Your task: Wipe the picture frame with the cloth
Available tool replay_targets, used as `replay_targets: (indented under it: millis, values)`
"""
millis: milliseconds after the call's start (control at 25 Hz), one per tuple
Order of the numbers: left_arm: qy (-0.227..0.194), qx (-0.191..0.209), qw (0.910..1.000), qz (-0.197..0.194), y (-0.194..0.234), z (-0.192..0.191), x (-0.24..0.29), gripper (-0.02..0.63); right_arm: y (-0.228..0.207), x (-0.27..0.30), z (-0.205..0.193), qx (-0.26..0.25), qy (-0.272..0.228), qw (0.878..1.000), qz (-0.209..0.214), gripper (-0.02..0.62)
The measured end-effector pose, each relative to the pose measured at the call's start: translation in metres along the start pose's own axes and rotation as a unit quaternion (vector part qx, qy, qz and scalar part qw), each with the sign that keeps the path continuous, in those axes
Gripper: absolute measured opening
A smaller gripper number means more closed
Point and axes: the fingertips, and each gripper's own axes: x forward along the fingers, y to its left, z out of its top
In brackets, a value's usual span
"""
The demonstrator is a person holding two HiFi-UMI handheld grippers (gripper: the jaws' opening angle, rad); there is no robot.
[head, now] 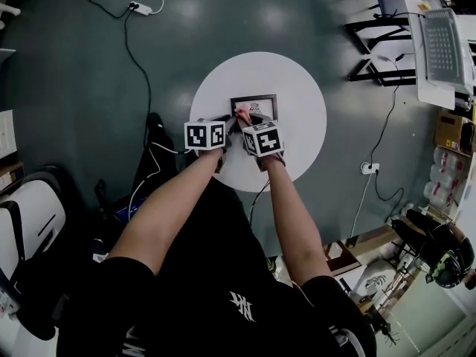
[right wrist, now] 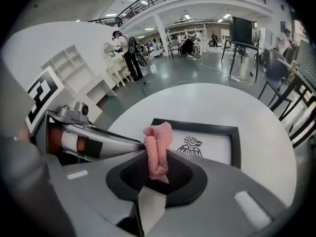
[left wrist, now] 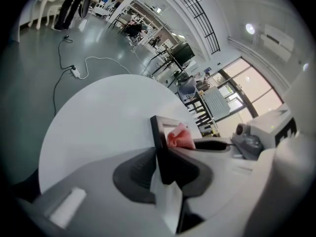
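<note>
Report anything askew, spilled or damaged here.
Nothing stands out. The picture frame lies on the table, its edge clamped in the left hand-held gripper; the right hand-held gripper holds the cloth.

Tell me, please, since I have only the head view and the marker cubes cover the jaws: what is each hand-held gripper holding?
Observer: The right hand-held gripper is shut on the pink cloth.
Operator: Thank you. And the left one?
Observer: The left hand-held gripper is shut on the black edge of the picture frame.
Operator: Where is the cloth relative to the frame?
Observer: Its tip sits at a corner of the frame, beside the black bird emblem on the print. I cannot tell whether it is pressing on the frame.
</note>
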Motion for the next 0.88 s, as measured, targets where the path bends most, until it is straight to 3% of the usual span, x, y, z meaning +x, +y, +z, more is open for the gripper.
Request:
replay_targets:
  millis: [280,880]
  values:
    - [0.001,0.010,0.9999,0.003,0.000,0.000,0.001,0.072,-0.008,-0.002,-0.003,-0.056,0.015,0.997,-0.052,0.078]
    - [-0.007,0.011,0.9999,0.006,0.001,0.001,0.000,0.072,-0.065,-0.024,-0.014,-0.092,0.028,0.982,-0.163,0.078]
